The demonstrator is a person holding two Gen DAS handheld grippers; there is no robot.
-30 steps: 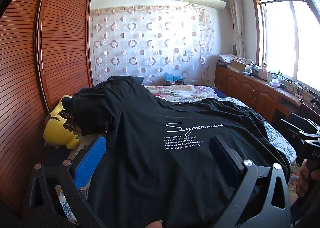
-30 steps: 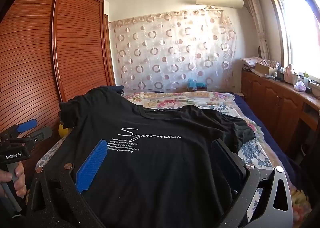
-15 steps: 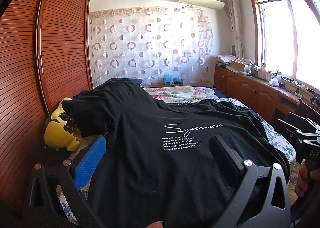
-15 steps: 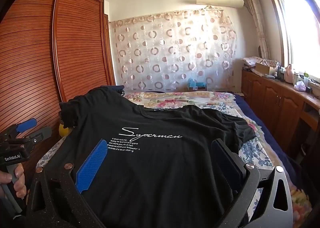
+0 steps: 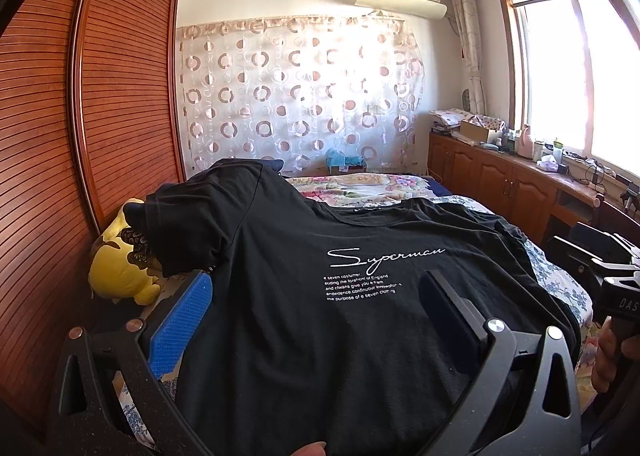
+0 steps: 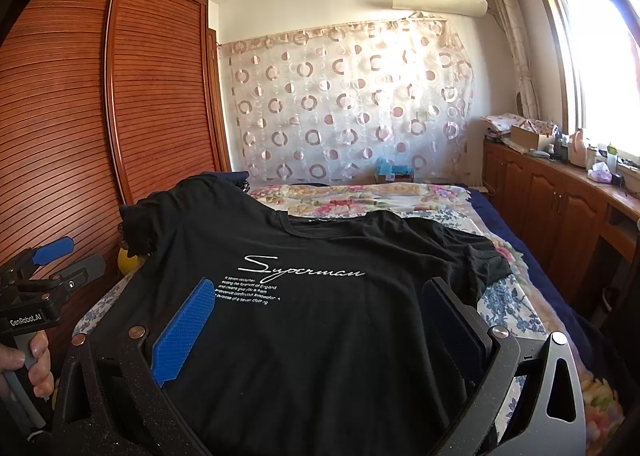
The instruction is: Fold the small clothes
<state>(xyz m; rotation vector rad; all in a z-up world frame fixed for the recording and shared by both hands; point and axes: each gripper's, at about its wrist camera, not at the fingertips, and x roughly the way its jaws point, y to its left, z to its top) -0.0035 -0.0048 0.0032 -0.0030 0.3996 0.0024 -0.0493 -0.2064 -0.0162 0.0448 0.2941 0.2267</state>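
A black T-shirt (image 5: 320,320) with white "Superman" print lies spread face up on the bed, collar toward the far end; it also shows in the right wrist view (image 6: 320,316). Its left sleeve drapes over a raised lump by the wardrobe. My left gripper (image 5: 316,296) is open, its fingers wide apart just above the shirt's lower part. My right gripper (image 6: 320,300) is open too, hovering over the lower hem. Each gripper shows at the edge of the other's view: the right one (image 5: 616,284) and the left one (image 6: 36,288).
A yellow plush toy (image 5: 120,268) lies at the bed's left edge against the slatted wooden wardrobe (image 5: 80,135). The floral bedspread (image 6: 360,199) stretches beyond the shirt. Wooden cabinets (image 6: 560,207) with clutter run along the right under the window. A patterned curtain hangs on the far wall.
Both views have barely shifted; the shirt and both open grippers stay where they were.
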